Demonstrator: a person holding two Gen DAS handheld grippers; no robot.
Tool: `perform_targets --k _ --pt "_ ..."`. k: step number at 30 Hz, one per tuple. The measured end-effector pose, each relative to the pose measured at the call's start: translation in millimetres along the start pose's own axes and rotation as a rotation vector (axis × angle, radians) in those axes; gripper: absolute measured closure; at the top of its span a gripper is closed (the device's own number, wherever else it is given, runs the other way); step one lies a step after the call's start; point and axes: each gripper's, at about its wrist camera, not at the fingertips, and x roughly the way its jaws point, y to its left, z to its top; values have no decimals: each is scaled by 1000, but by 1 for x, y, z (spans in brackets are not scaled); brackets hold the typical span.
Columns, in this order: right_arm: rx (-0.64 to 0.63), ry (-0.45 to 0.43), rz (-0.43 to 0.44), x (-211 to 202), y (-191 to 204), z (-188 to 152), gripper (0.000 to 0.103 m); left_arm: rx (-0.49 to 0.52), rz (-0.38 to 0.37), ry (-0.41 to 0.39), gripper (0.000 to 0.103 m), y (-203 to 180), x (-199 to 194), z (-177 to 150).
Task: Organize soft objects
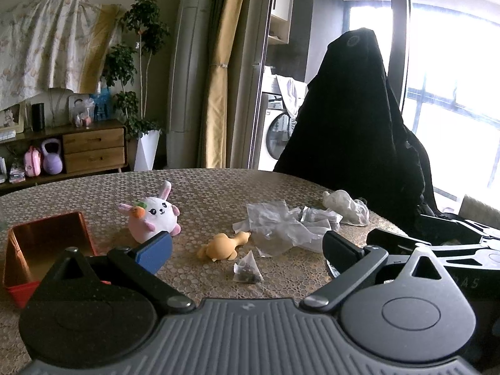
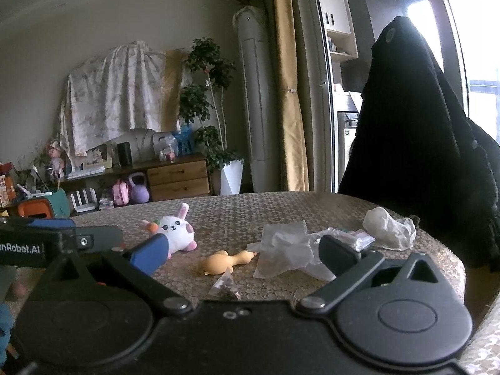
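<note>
While both of our grippers hang above the patterned table, each set of tongs stands wide apart and holds nothing. From the left wrist camera, the left gripper frames the lower middle of the frame, its blue pad at lower left and its dark finger at lower right. A white and pink plush bunny sits upright at center left, just behind the blue pad. An orange rubber duck lies on its side at center, near a small pyramid tea bag just below it. Crumpled clear plastic wrap spreads right of the duck, and a wadded white bag rests farther right near the table edge. An open copper-colored tin box stands at far left, apart from the toys. From the right wrist camera, the right gripper spans the same duck, with the bunny at center left and the wrap at center right. A dark draped chair fills the right side.
</note>
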Motion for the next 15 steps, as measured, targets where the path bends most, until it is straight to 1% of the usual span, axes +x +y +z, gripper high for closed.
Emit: perform_targets --k 8,15 --pt "-1 19 1 7 -5 0 1 39 7 18 0 -2 16 3" --pt "-12 59 6 28 -15 0 2 46 -19 44 0 0 46 4"
